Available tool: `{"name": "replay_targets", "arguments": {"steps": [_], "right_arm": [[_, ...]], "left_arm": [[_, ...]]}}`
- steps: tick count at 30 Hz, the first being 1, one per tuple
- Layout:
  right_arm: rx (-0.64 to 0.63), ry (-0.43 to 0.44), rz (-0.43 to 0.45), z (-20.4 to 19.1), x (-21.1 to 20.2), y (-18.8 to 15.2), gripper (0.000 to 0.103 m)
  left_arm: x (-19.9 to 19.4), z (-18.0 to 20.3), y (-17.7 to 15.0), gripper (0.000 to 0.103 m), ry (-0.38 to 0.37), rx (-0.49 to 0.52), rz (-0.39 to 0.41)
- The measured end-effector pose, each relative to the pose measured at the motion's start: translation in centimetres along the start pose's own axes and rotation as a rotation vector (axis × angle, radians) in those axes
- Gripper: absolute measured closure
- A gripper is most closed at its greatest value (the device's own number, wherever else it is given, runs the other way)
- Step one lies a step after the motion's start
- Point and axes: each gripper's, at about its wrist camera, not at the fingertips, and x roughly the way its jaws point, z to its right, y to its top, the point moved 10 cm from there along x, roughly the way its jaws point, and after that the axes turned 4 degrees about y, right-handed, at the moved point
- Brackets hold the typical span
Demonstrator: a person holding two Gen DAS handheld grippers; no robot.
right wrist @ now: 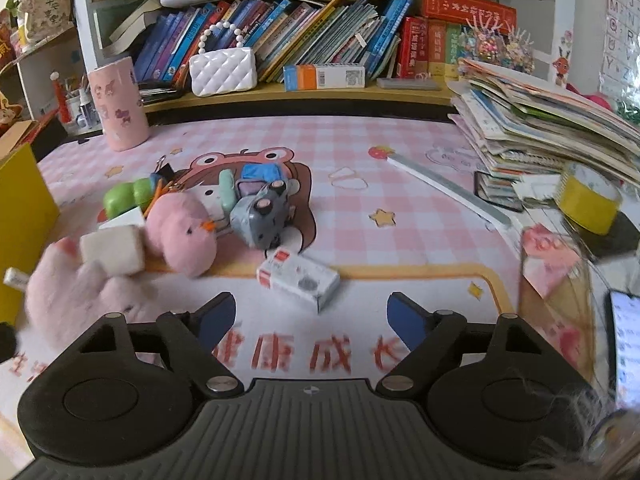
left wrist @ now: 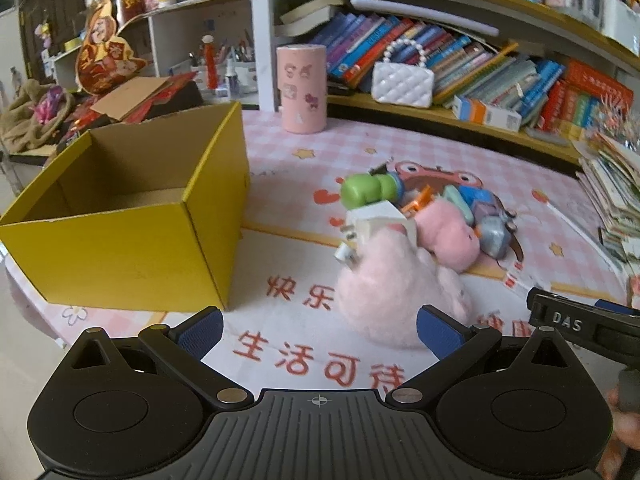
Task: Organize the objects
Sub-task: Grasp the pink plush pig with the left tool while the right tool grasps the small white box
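A pile of toys lies mid-mat: a large pink fluffy plush (left wrist: 384,292) (right wrist: 76,296), a smaller pink chick plush (right wrist: 184,232) (left wrist: 448,236), a white block (right wrist: 114,250), a green bottle-like toy (left wrist: 364,190) (right wrist: 124,196), and a grey toy camera (right wrist: 262,216). A small white and red box (right wrist: 298,278) lies just ahead of my right gripper (right wrist: 312,320), whose jaws stand apart with nothing between them. My left gripper (left wrist: 318,330) is open too, close in front of the big plush. An open yellow cardboard box (left wrist: 132,216) stands to the left.
A pink cylinder (left wrist: 302,88) stands at the back by the bookshelf (left wrist: 440,108). A white quilted purse (right wrist: 222,70) sits on the shelf. On the right are stacked booklets (right wrist: 540,128), a yellow tape roll (right wrist: 586,202), a ruler (right wrist: 448,188) and a phone (right wrist: 626,348).
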Motion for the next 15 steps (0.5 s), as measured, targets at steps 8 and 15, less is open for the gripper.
{"name": "replay_targets", "arguments": {"steps": [8, 15], "right_arm": [[-0.003, 0.003, -0.038, -0.4, 5.1, 0.8, 0.022], [-0.015, 0.039, -0.042, 0.1, 5.6, 1.1, 0.045]], "left_arm": [[0.6, -0.1, 0.9, 0.000, -0.033, -0.047, -0.013], [1.5, 1.9, 1.7, 0.000, -0.103, -0.049, -0.028]]}}
